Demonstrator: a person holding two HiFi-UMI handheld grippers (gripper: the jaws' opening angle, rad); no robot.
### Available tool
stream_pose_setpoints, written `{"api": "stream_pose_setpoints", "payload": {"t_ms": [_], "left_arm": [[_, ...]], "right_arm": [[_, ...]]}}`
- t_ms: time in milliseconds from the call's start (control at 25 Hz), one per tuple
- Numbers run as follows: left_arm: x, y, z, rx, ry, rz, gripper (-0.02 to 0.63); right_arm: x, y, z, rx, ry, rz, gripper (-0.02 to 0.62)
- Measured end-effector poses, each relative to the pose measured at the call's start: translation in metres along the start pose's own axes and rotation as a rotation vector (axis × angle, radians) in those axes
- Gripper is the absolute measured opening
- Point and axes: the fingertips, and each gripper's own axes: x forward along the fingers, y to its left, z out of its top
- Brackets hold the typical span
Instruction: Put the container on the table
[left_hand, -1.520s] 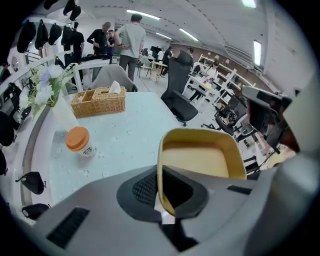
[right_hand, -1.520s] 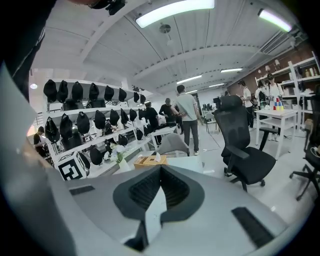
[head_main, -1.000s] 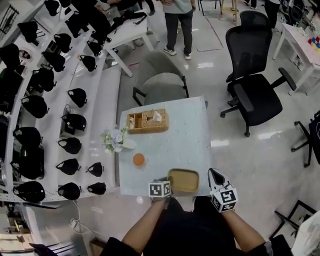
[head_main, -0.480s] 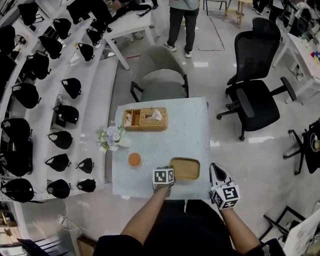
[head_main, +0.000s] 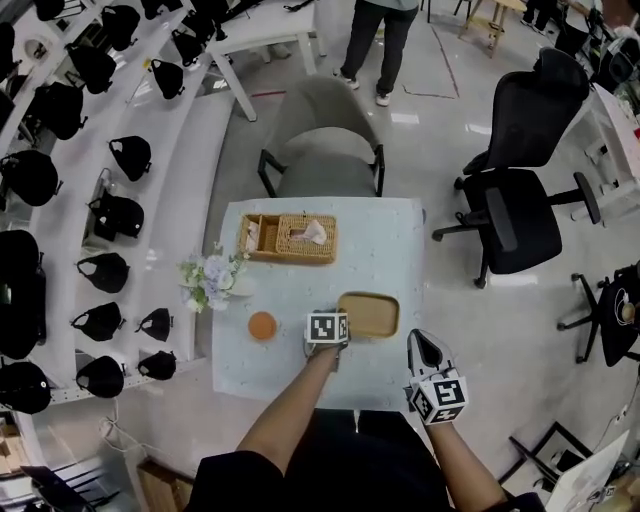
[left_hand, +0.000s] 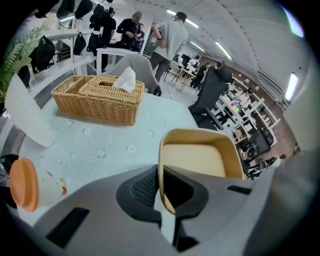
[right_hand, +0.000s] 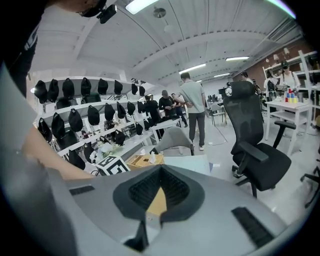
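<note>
Tan plastic, shallow and tray-like: that's the container (head_main: 369, 314), and we have it by its left rim. The left gripper (left_hand: 159, 187) is clenched on that thin wall, one pad inside and one outside. The container is over the near right part of the pale table (head_main: 385, 235), in from the edge. We can't tell from here whether its base is fully down.

The right gripper (right_hand: 159, 192) is pressed together on nothing and hangs off the table's near edge, well clear of the work.

So here's how we'd finish this cleanly. A one-sided pinch on a rim likely lets the far side droop, so we want to level the wrist and bring the whole base flat, not land one corner first. We'd part the jaws only once the table carries the weight. Then we'd lift the left gripper straight up off the wall, because a sideways pull would probably drag the light container along.

The orange-lidded cup (head_main: 262, 326) stands just to the left, so the retreat should go up and back toward us. The wicker tissue box (head_main: 290, 238) is farther off and shouldn't be a worry.
</note>
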Motion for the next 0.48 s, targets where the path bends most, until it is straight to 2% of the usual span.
{"api": "stream_pose_setpoints", "payload": {"t_ms": [480], "left_arm": [[0.071, 0.028, 0.077, -0.069, -0.048, -0.008, 0.009]], "right_arm": [[0.057, -0.033, -0.011, 0.010, 0.065, -0.057, -0.002]]}}
